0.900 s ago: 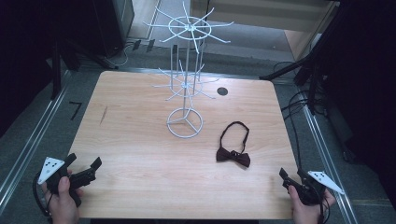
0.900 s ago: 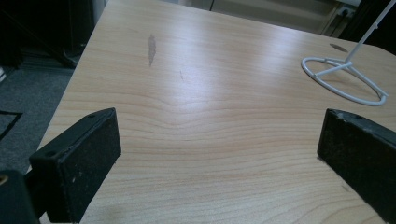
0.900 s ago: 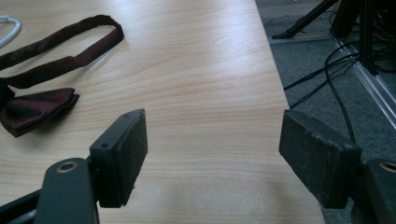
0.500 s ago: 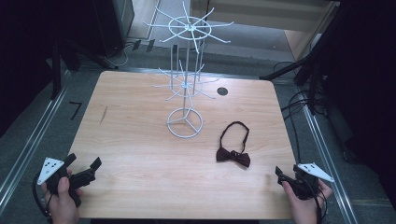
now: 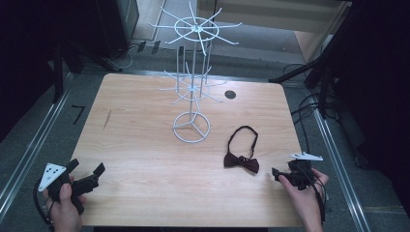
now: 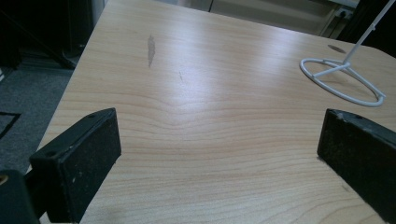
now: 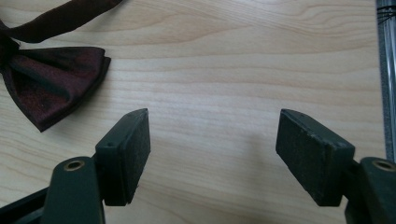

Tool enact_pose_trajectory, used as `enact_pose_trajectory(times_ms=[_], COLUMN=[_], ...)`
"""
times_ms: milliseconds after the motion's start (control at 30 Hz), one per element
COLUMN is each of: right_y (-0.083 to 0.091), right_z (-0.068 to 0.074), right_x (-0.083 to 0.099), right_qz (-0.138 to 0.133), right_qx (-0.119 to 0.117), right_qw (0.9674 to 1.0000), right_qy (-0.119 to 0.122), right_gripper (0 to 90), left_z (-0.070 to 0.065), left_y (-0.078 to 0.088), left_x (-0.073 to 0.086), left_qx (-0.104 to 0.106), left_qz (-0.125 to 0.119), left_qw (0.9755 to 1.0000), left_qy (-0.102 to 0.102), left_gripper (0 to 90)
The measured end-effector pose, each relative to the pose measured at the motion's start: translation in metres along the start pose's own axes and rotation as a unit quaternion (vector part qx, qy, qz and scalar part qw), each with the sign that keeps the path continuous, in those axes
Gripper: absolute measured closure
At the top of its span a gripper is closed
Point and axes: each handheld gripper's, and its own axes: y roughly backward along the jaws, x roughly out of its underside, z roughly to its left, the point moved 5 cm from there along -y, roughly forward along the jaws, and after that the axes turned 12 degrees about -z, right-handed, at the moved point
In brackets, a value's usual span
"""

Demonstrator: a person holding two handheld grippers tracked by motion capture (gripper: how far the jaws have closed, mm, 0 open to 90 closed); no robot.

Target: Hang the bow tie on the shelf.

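Observation:
A dark red bow tie [image 5: 241, 163] with its neck strap looped behind it lies flat on the wooden table [image 5: 135, 121], right of centre. My right gripper [image 5: 281, 173] sits low over the table just right of the tie, open. In the right gripper view the bow tie [image 7: 51, 84] lies up and to the left of the right gripper [image 7: 215, 123], whose jaws have only bare wood between them. My left gripper [image 5: 88, 166] is held at the near left corner, open; in its own view the left gripper [image 6: 219, 130] frames bare table.
A white wire display rack [image 5: 192, 92] with two tiers of arms stands on a ring base [image 5: 191, 127] mid-table; the ring base [image 6: 343, 81] is far right in the left gripper view. A small dark hole [image 5: 230, 94] is behind it. The table edge [image 7: 380, 70] runs close to the right jaw.
The right hand has carried its gripper leftward and a little farther onto the table, closer to the bow tie. The left gripper has stayed where it was.

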Motion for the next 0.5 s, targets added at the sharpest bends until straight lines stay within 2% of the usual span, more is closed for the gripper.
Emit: enact_pose_trajectory(times_ms=[67, 133, 233, 367, 500], right_y=[-0.004, -0.004, -0.006, -0.007, -0.011], right_z=[0.006, 0.008, 0.015, 0.022, 0.041], right_x=[-0.007, -0.009, -0.023, -0.032, -0.043], right_qz=[0.019, 0.023, 0.031, 0.035, 0.043], right_qx=[-0.003, -0.004, -0.004, -0.009, -0.026], right_qw=[0.9997, 0.9996, 0.9993, 0.9992, 0.9982], right_qy=[0.014, 0.018, 0.019, 0.018, 0.032], right_gripper=[24.7, 24.6, 24.0, 22.8, 18.1], left_z=[0.0, 0.0, 0.0, 0.0, 0.0], left_y=[0.0, 0.0, 0.0, 0.0, 0.0], left_x=[0.0, 0.0, 0.0, 0.0, 0.0], left_qx=[0.0, 0.001, 0.0, 0.0, 0.001], left_qz=[-0.001, 0.0, 0.002, 0.002, 0.002], left_qw=[1.0, 1.0, 1.0, 1.0, 1.0], left_qy=[0.001, 0.0, 0.0, 0.0, 0.0], left_gripper=[0.2, 0.2, 0.2, 0.2, 0.2])
